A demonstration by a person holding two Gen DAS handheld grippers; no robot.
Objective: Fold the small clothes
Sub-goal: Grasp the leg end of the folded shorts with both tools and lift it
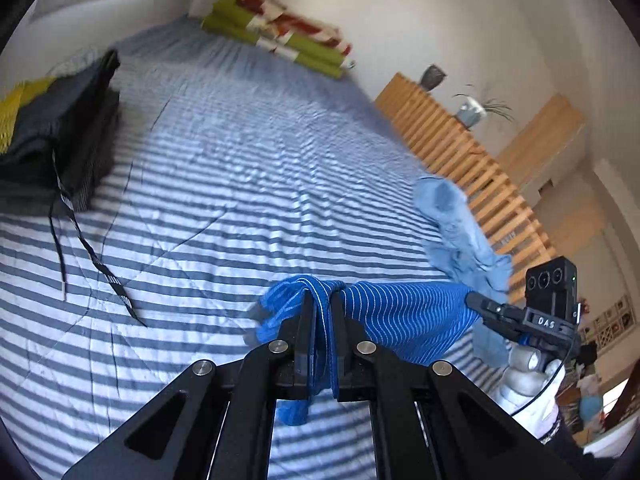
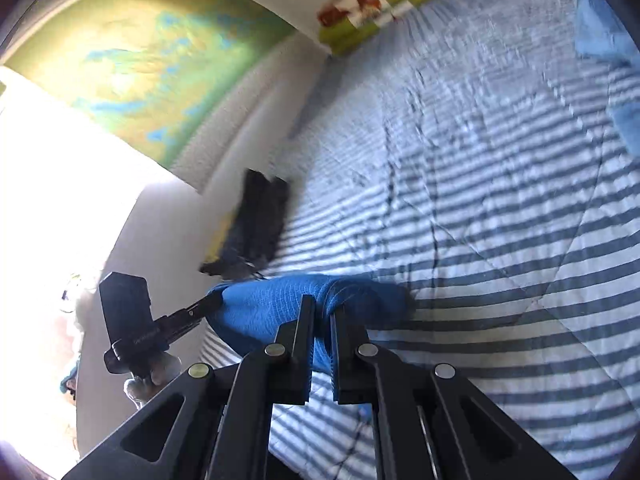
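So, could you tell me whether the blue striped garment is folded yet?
Not folded: the blue striped garment hangs stretched between left gripper and right gripper.

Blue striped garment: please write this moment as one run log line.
blue striped garment held above striped bed cover | left claw shut on it | right claw shut on it

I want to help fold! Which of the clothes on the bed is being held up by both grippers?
The dark blue ribbed garment, pinched between the left gripper and right gripper. The light blue garment and the dark folded pile just lie on the bed.
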